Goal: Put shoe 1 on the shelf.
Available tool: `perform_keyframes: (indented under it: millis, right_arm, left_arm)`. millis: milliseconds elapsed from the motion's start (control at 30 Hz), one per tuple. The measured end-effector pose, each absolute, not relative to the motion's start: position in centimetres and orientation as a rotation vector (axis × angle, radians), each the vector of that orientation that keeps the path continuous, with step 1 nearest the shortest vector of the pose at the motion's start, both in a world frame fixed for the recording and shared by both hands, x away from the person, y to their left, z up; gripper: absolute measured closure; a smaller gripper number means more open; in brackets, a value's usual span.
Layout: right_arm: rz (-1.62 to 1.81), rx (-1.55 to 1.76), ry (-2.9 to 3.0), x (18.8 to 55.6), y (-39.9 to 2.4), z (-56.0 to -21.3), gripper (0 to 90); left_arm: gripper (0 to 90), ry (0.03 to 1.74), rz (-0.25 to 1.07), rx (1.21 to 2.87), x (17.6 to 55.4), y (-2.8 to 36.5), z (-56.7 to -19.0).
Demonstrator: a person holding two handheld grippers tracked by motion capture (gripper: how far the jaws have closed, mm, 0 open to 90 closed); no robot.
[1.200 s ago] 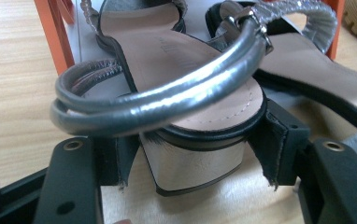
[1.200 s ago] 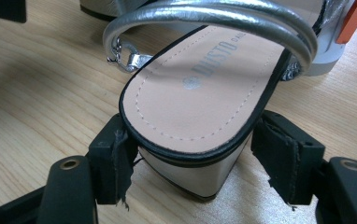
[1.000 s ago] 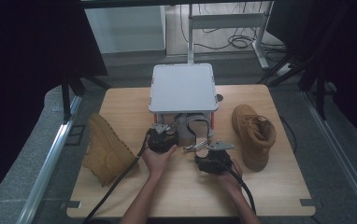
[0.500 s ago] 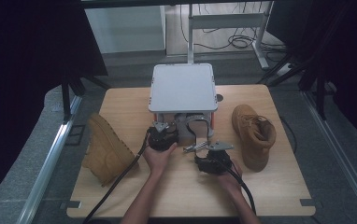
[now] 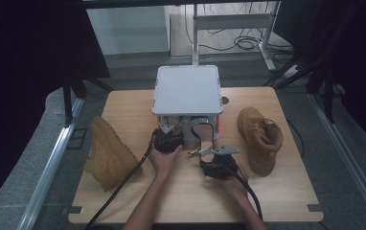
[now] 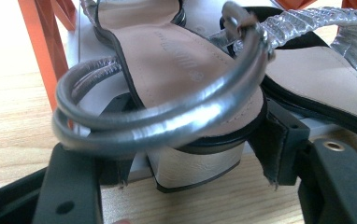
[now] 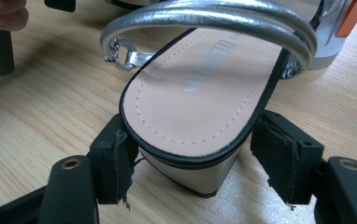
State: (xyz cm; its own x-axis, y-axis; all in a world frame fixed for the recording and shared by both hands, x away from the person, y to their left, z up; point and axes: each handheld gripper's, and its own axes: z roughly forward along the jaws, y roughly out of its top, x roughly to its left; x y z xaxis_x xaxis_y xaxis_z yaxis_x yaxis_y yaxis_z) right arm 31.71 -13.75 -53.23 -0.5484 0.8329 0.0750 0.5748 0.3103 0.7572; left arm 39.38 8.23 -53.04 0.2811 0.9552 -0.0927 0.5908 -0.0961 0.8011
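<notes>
- Silver-strapped block-heel sandals, a pair with beige insoles, lie under the grey-topped, orange-legged rack (image 5: 187,90) at the middle of the wooden bench (image 5: 138,103), heels towards us, probably so each can be taken from behind.
- We see the left sandal (image 6: 176,60) with its heel between the pads of the left tongs (image 5: 167,139); these stand spread wide, flanking the heel, and we cannot tell whether they touch it.
- Our right tongs (image 5: 218,163) are spread too, their pads just clear of the right sandal (image 7: 200,98) on both sides.
- Two tan suede boots (image 5: 108,152) (image 5: 260,139) sit apart at the bench's sides, out of the work.
</notes>
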Motion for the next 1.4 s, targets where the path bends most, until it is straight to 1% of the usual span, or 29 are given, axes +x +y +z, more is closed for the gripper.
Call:
perform_keyframes:
  millis: [600,1100,1400]
  right_arm:
    - [1.116,1.294,2.213,32.1,-13.4,-53.0,33.2]
    - [1.130,1.342,2.176,35.3,-13.0,-52.3,33.4]
    - [1.125,1.346,2.151,37.3,-12.9,-52.6,33.7]
  left_arm:
    - [36.8,1.405,0.577,1.795,39.5,8.5,-52.9]
    - [36.9,1.408,0.570,1.795,39.5,8.5,-52.9]
    - [36.9,1.411,0.567,1.792,39.5,8.5,-52.9]
